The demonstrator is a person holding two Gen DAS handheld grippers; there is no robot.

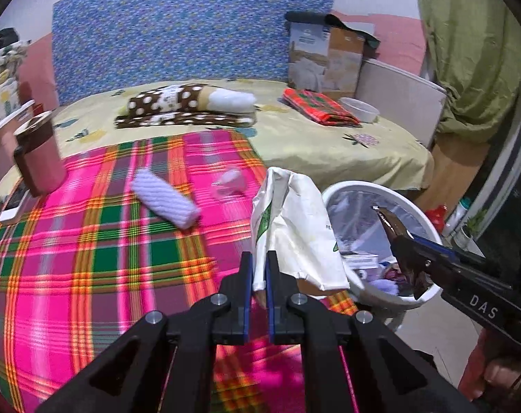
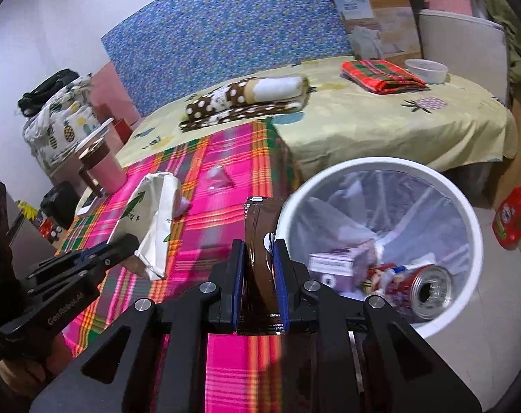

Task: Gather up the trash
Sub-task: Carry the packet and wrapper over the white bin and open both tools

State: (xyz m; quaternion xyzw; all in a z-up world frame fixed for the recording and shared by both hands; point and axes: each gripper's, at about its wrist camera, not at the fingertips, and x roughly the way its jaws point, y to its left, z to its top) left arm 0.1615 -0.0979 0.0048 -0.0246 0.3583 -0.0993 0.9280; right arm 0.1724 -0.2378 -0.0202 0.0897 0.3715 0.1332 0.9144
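Observation:
My left gripper [image 1: 258, 268] is shut on a white paper bag [image 1: 295, 227] with green print, held above the plaid cloth's right edge, next to the white trash bin [image 1: 332, 194]. The bag also shows in the right wrist view [image 2: 157, 220]. My right gripper [image 2: 258, 251] is shut on a brown shiny wrapper [image 2: 260, 227], at the bin's [image 2: 329, 172] left rim. The wrapper shows over the bin in the left wrist view [image 1: 394, 234]. A clear plastic cup [image 1: 227, 182] and a lilac rolled cloth [image 1: 164, 198] lie on the plaid cloth [image 1: 88, 241].
The bin holds a red can [image 2: 422, 289], a small box [image 2: 332, 265] and other trash. A pink cup with a brown lid [image 1: 36, 155] and a phone [image 1: 14, 204] stand at the left. Folded blankets [image 1: 188, 106], a red cloth [image 1: 317, 106] and a white bowl [image 1: 360, 108] lie on the bed.

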